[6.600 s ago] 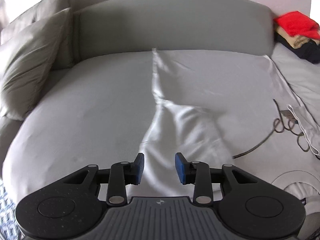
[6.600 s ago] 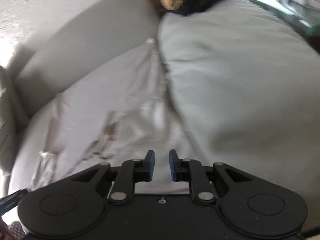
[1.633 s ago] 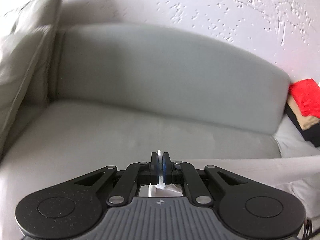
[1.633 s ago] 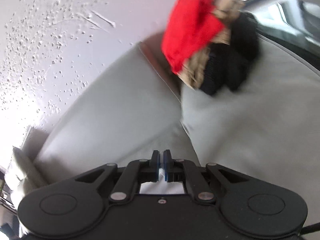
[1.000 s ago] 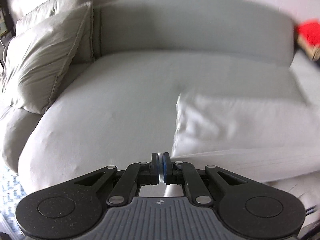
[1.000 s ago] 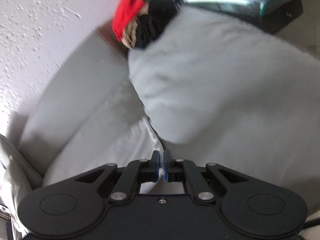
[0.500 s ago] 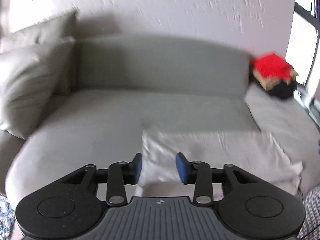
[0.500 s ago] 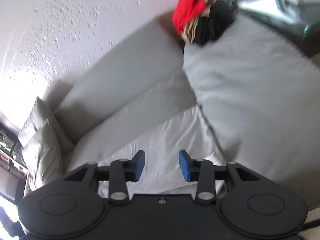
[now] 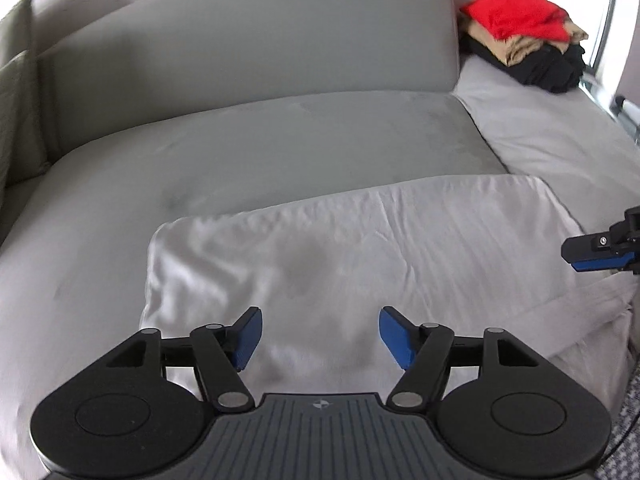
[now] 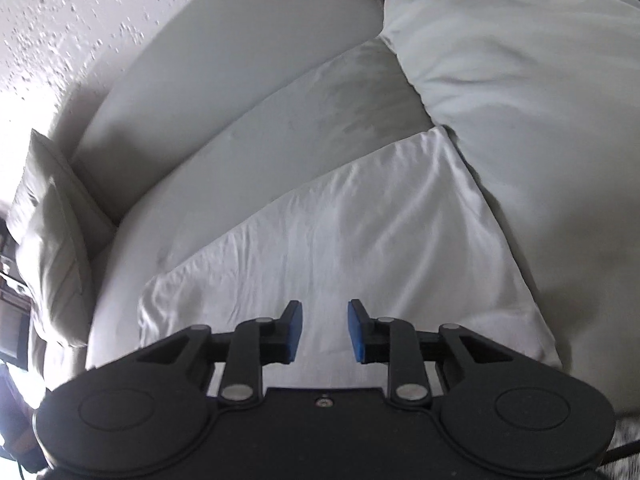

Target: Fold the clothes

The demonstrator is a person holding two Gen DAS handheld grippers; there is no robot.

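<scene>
A white garment [image 9: 360, 248] lies folded in a wide rectangle on the grey sofa seat [image 9: 240, 148]. My left gripper [image 9: 320, 338] hovers over its near left part, jaws opening, nothing between the blue pads. In the right wrist view the same white garment [image 10: 340, 232] spreads below my right gripper [image 10: 324, 332], whose jaws stand apart and are closing with nothing between them. The right gripper's fingertips [image 9: 600, 254] show at the right edge of the left wrist view, over the garment's right end.
A pile of folded clothes [image 9: 524, 44], red on tan on black, sits at the sofa's far right corner. A grey pillow [image 10: 48, 248] leans at the left end. A second seat cushion [image 10: 540, 100] lies to the right of the garment.
Both grippers let go of the white garment's edge and opened. They pulled back toward the seat's front. The garment now lies flat, folded over on the seat.
</scene>
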